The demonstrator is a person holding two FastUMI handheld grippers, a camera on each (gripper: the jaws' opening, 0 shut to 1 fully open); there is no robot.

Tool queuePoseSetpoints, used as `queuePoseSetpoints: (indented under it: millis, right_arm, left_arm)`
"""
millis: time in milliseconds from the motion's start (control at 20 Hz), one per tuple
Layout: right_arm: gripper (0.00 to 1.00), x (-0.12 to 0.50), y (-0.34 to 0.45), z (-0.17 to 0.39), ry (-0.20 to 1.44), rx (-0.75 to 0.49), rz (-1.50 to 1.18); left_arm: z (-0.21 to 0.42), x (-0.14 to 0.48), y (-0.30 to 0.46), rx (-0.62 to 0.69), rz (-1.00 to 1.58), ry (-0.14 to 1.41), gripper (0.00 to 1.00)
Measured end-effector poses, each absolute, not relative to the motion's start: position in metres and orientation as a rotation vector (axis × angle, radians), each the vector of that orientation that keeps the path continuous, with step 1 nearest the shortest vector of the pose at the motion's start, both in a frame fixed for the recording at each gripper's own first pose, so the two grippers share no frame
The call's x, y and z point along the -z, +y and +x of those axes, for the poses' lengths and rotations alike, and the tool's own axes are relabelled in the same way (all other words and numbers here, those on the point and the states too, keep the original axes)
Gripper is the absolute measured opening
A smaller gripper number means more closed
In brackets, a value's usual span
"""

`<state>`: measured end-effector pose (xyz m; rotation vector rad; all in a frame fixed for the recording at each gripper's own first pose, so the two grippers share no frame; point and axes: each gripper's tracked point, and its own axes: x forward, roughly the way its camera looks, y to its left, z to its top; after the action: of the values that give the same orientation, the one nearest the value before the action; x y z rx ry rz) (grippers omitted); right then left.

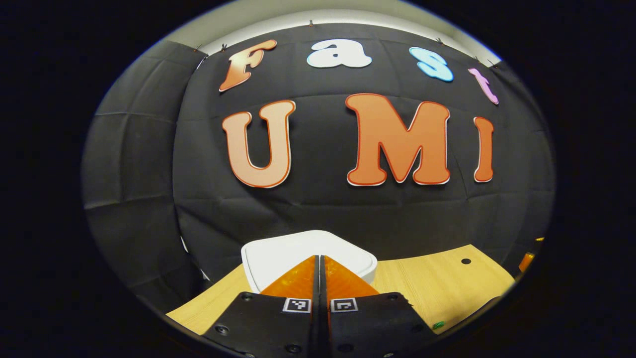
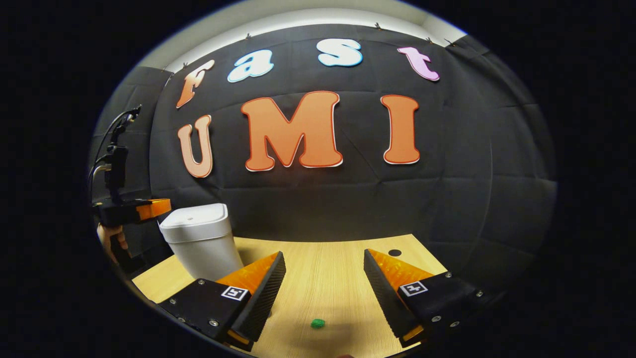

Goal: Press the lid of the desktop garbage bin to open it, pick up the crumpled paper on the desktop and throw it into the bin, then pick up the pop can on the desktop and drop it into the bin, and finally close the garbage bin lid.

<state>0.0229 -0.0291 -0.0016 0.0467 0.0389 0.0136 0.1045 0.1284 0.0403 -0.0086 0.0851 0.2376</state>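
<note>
The white bin (image 1: 308,256), lid down, lies straight ahead of and just below the left gripper (image 1: 320,271), whose fingers are pressed together on nothing. The right gripper (image 2: 323,278) (wide apart, empty) hangs well right of the bin.
</note>
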Motion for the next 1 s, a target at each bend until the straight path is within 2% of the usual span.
queuePoseSetpoints:
  millis: [150, 250, 400, 500, 700, 800, 1000]
  right_arm:
    - [0.94, 0.001, -0.042, 0.026, 0.047, 0.003, 0.112]
    - [0.94, -0.006, -0.051, 0.028, 0.037, 0.025, 0.132]
    - [0.94, -0.01, -0.057, 0.033, 0.038, 0.038, 0.15]
    - [0.94, -0.008, -0.057, 0.036, 0.051, 0.04, 0.153]
    - [0.94, -0.004, -0.047, 0.04, 0.066, 0.01, 0.12]
    - [0.94, -0.008, -0.041, 0.041, 0.063, -0.004, 0.094]
    - [0.94, -0.012, -0.036, 0.041, 0.052, -0.012, 0.104]
  left_arm:
    - [0.127, -0.015, 0.14, -0.246, -0.09, 0.219, 0.0]
    - [0.134, -0.006, 0.151, -0.279, -0.074, 0.246, 0.0]
    - [0.129, 0.018, 0.145, -0.269, -0.095, 0.348, 0.0]
    - [0.136, 0.01, 0.148, -0.255, -0.093, 0.266, 0.0]
    - [0.134, 0.014, 0.151, -0.19, -0.326, 0.235, 0.0]
    - [0.134, 0.009, 0.151, -0.176, -0.332, 0.211, 0.0]
    - [0.113, -0.018, 0.161, -0.284, -0.253, 0.159, 0.0]
